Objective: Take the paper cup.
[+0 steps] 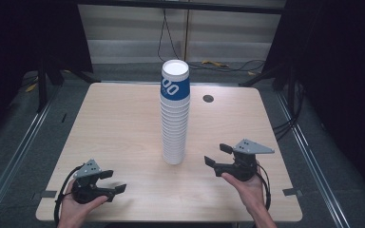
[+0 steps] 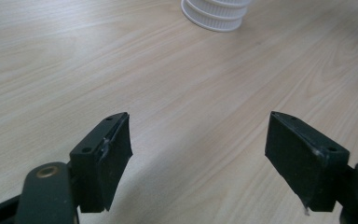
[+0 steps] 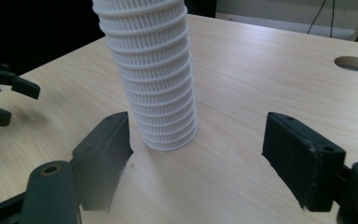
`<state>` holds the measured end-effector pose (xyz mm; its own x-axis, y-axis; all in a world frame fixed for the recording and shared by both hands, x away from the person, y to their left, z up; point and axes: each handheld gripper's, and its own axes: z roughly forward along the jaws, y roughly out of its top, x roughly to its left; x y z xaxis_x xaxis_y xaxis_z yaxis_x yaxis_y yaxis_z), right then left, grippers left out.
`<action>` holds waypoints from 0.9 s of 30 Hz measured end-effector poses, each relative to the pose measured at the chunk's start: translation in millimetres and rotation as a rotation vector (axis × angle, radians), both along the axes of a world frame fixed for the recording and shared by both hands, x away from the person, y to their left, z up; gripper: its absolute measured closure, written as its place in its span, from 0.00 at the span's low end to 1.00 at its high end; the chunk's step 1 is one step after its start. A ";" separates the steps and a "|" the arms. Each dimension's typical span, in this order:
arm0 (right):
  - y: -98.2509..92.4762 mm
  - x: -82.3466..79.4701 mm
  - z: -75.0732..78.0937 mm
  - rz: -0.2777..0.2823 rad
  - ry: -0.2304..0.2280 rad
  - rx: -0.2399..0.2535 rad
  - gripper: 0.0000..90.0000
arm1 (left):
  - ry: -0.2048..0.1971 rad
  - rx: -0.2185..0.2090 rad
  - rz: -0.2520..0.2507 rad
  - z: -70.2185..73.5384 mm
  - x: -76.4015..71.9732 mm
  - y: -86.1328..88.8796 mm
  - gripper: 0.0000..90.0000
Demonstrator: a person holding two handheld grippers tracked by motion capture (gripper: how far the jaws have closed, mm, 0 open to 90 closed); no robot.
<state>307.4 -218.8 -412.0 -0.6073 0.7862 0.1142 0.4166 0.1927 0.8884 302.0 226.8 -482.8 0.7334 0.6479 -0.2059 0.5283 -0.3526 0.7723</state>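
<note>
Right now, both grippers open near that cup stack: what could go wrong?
1. The cup stack is tall, narrow and leaning slightly; a nudge from the right gripper, angled toward its base, could topple it.
2. The nested cups look tightly packed, so a pull on one may drag several.
3. The left gripper sits near the table front edge, far from steadying the stack.
</note>
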 end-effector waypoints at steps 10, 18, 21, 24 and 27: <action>13.6 13.0 25.8 0.053 -0.017 0.024 0.24 | 0.007 -0.016 0.000 -0.6 0.3 0.7 0.25; 25.5 22.1 54.9 0.112 -0.056 0.032 0.22 | 0.017 -0.027 0.003 -1.5 0.7 -0.9 0.26; 30.5 26.5 70.4 0.138 -0.087 0.039 0.21 | 0.017 -0.022 0.002 -2.3 1.5 -0.6 0.26; 31.9 27.9 76.9 0.146 -0.093 0.040 0.21 | 0.033 -0.028 0.002 -3.9 3.3 0.4 0.26; 33.9 31.3 90.6 0.153 -0.119 0.046 0.21 | 0.028 -0.024 0.006 -3.4 3.5 1.6 0.27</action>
<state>338.7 -184.8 -321.3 -0.7308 0.6792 0.0685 0.2771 0.2035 0.9390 305.5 228.4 -486.1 0.7233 0.6466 -0.2424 0.5521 -0.3307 0.7654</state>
